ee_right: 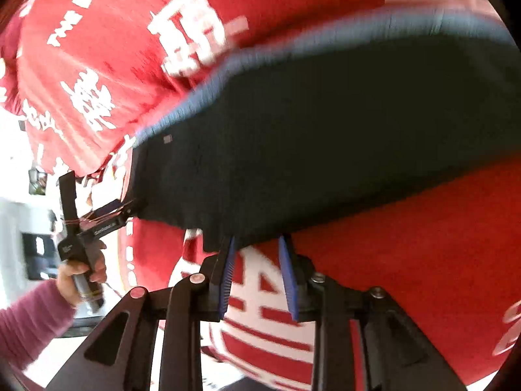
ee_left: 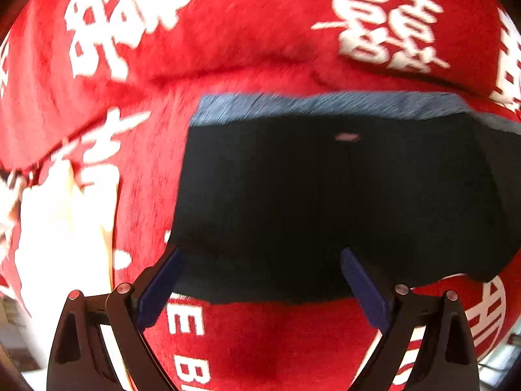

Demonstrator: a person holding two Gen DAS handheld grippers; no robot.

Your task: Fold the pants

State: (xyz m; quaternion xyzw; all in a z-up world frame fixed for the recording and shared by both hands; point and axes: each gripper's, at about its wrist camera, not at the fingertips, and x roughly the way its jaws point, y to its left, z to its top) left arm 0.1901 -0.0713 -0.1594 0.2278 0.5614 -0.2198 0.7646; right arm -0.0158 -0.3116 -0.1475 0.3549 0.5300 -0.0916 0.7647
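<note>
The left gripper (ee_left: 260, 270) stands open at the near hem of the folded black fabric pants with blue waistband (ee_left: 325, 195), lying on the red printed cloth (ee_left: 260, 32). The right gripper (ee_right: 257, 254) likewise stands open at that hem. Risk: grabbing one layer only would undo the fold.

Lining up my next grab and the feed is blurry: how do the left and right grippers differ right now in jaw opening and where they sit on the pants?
The left gripper has its jaws spread wide; the right gripper has them much narrower, though also open. The left one straddles the near hem of the dark pants, toward the middle; the right one sits at a hem corner. Both have blue pads, and neither clamps cloth.
</note>
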